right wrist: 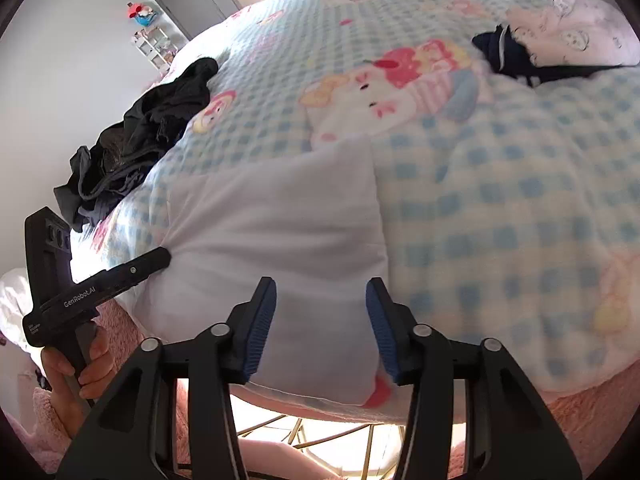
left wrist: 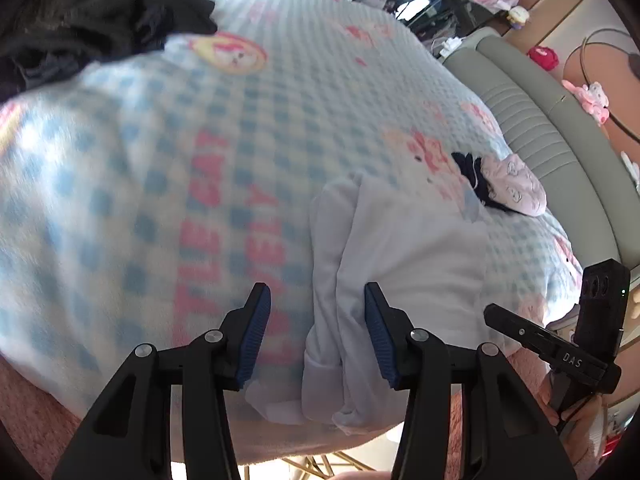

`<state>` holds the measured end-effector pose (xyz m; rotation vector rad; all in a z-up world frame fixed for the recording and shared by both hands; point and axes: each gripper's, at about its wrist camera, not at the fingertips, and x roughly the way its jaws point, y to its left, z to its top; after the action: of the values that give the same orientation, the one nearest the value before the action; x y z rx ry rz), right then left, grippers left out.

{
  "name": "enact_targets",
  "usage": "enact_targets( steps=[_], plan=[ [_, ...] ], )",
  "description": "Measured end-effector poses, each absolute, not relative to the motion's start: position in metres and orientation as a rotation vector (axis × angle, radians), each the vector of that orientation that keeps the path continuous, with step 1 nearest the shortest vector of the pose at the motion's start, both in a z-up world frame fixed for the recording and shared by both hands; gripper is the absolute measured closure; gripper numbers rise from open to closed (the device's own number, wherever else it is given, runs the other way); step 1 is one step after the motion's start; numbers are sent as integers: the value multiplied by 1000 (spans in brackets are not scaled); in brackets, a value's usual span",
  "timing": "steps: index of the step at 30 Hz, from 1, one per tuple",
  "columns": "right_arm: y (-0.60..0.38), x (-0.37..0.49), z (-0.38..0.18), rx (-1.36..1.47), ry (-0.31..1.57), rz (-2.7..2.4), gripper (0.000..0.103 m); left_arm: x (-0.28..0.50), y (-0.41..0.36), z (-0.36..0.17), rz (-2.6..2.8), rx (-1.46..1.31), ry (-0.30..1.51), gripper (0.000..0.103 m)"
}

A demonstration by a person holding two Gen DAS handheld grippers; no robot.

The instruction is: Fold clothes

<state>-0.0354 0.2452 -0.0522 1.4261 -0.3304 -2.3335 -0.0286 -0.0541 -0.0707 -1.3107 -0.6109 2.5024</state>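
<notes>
A pale lavender-white garment (left wrist: 400, 272) lies folded on a blue-checked cartoon blanket (left wrist: 168, 168) near the bed's front edge. My left gripper (left wrist: 316, 328) is open, its blue pads straddling the garment's left folded edge. In the right wrist view the same garment (right wrist: 280, 216) lies flat and my right gripper (right wrist: 320, 324) is open above its near edge. The left gripper's tip (right wrist: 156, 260) touches the garment's left side there. The right gripper's body (left wrist: 560, 344) shows at the right of the left wrist view.
A heap of dark clothes (left wrist: 100, 16) lies at the far left of the bed, also in the right wrist view (right wrist: 140, 132). A folded pink-and-navy bundle (left wrist: 508, 184) sits at the right. A grey padded headboard (left wrist: 540, 120) borders the bed. A pink fluffy cover (right wrist: 592, 416) hangs below the edge.
</notes>
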Motion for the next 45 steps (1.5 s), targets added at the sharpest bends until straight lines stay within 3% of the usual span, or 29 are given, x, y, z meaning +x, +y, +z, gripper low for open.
enact_targets(
  steps=[3,5,11,15,21,24,27,29,32,36,40,42,45],
  plan=[
    [253,-46,-36,1366,-375,-2362,49,-45,-41,-47,2482,-1193,-584,55],
    [247,-63,-34,1380,-297,-2394,49,-63,-27,-41,2475,-1183,-522,55],
    [225,-93,-70,1495,-91,-2419,49,-96,-14,-75,2682,-1364,-253,57],
    [250,-83,-77,1497,-278,-2470,49,-86,-56,-82,2690,-1375,-497,56],
    [257,-48,-40,1363,-305,-2485,40,-47,-63,-58,2506,-1187,-680,56],
    [250,-36,-58,1466,-265,-2463,40,-27,-33,-59,2455,-1206,-522,56],
    [243,-25,-75,1569,-224,-2436,41,-24,-27,-76,2639,-1406,-281,53],
    [246,-18,-76,1608,-221,-2446,41,-24,-33,-77,2698,-1459,-216,64],
    [241,-5,-63,1594,-72,-2511,39,-6,-16,-50,2708,-1290,-71,66],
    [233,8,-67,1570,-141,-2387,39,3,-7,-47,2533,-1247,-271,63],
    [235,14,-88,1680,-137,-2373,41,-6,-12,-73,2594,-1447,-200,60],
    [247,16,-86,1709,-126,-2415,40,-8,-38,-76,2614,-1484,-335,54],
    [260,19,-81,1732,-92,-2455,37,-6,-65,-73,2604,-1431,-515,58]
  ],
)
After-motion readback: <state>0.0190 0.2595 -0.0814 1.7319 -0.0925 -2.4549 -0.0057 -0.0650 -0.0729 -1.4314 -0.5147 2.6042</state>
